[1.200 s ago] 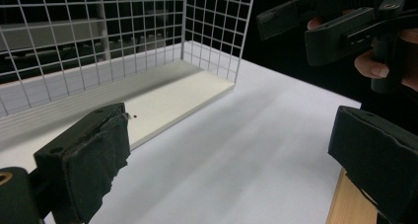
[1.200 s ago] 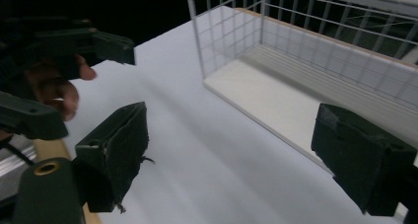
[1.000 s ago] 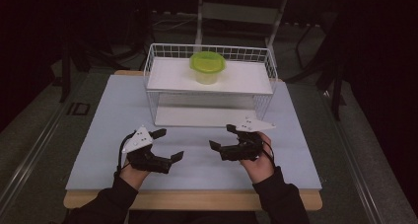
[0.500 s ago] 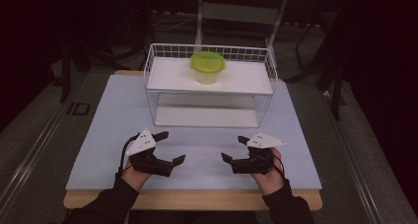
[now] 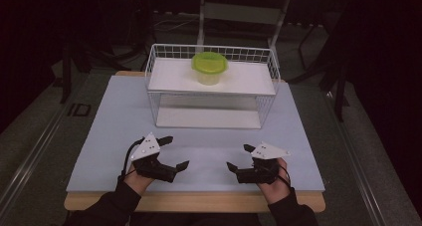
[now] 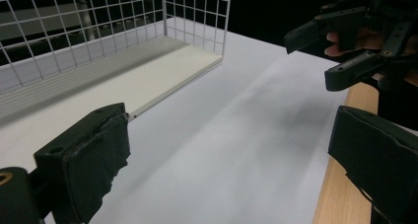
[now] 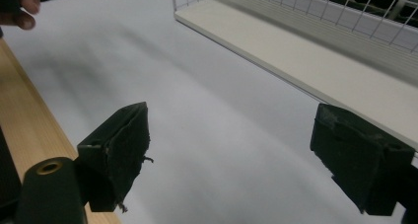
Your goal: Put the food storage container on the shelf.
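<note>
While the left gripper sits where it was a second ago at the near left of the white mat, the right gripper has drawn back from the middle of the mat toward the person's edge, now level with its partner.

Item 1, left gripper: jaws spread wide, nothing between them; in its own view the pads frame bare mat and the lower shelf board.

Item 2, right gripper: jaws likewise wide and empty; its own view looks across the mat to the wire rack.

Item 3, green-lidded container: standing upright on the upper shelf of the wire rack, toward the middle, well apart from both grippers. Position unchanged over the past second.

Item 4, wooden table edge: showing beneath the mat, just under both hands.

Assessment: the retreat of the right gripper reads as a return to a rest pose, both tools symmetric and free. Either the container has been placed and the work is finished, or a fresh reach has not yet begun; the pictures do not settle which.
</note>
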The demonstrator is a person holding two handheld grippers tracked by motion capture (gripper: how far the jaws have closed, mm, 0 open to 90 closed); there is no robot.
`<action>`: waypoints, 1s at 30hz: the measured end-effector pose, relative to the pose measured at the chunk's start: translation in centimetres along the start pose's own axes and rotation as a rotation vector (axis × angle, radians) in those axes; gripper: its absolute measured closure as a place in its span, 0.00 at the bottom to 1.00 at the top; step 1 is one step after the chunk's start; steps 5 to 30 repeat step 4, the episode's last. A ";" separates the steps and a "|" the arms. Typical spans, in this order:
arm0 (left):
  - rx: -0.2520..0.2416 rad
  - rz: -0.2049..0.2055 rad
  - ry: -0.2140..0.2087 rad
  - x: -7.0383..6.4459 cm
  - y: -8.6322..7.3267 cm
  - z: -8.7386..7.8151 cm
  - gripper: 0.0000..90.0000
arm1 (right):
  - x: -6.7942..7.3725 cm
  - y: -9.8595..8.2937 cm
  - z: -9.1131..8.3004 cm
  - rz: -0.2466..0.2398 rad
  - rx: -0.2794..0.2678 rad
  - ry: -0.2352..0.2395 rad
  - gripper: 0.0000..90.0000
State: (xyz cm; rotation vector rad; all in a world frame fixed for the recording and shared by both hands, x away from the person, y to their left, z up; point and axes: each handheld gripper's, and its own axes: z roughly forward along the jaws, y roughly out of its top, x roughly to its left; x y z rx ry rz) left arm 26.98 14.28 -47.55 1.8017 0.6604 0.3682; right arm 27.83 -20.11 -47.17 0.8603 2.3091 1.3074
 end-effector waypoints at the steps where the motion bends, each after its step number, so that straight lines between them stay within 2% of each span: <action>1: -0.001 -0.003 -0.002 0.1 0.0 0.0 0.03 | 0.0 0.0 0.0 -0.003 0.001 -0.003 0.16; 30: -0.009 -0.006 0.000 0.1 0.1 -0.2 0.03 | 0.0 0.0 -0.1 -0.006 -0.004 -0.004 0.16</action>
